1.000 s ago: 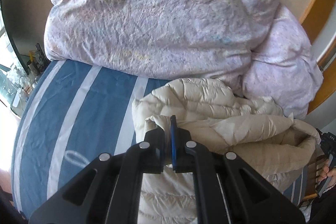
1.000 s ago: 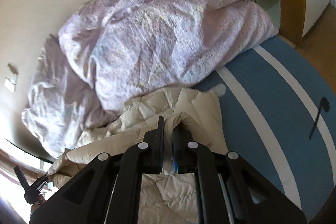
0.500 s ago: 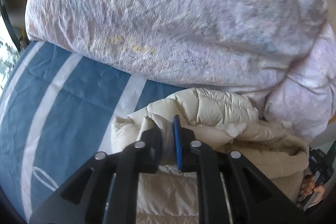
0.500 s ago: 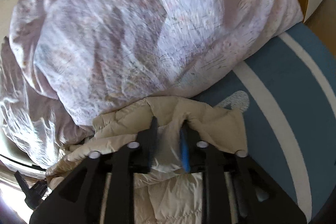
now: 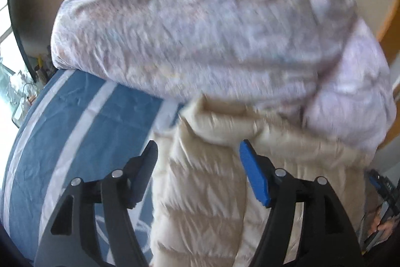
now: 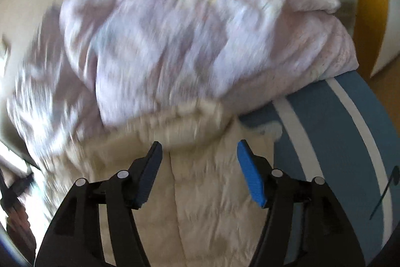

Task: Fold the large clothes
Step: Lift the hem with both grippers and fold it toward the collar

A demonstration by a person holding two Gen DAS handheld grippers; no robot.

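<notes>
Both grippers have just released. The left gripper (image 5: 197, 154) and the right gripper (image 6: 198, 154), clamped on the jacket's edge half a second ago, now stand with jaws wide apart and hold nothing. The cream quilted jacket (image 5: 205, 182) lies on the blue striped bed sheet (image 5: 75, 131), its far edge turned over and touching the lilac duvet (image 5: 200, 29) heaped behind it. Judgement: one fold is laid down; the next grip calls for a fresh edge. Motion blur hides the finer creases.

Right gripper (image 6: 197, 154) jaws spread over jacket (image 6: 200, 192)
</notes>
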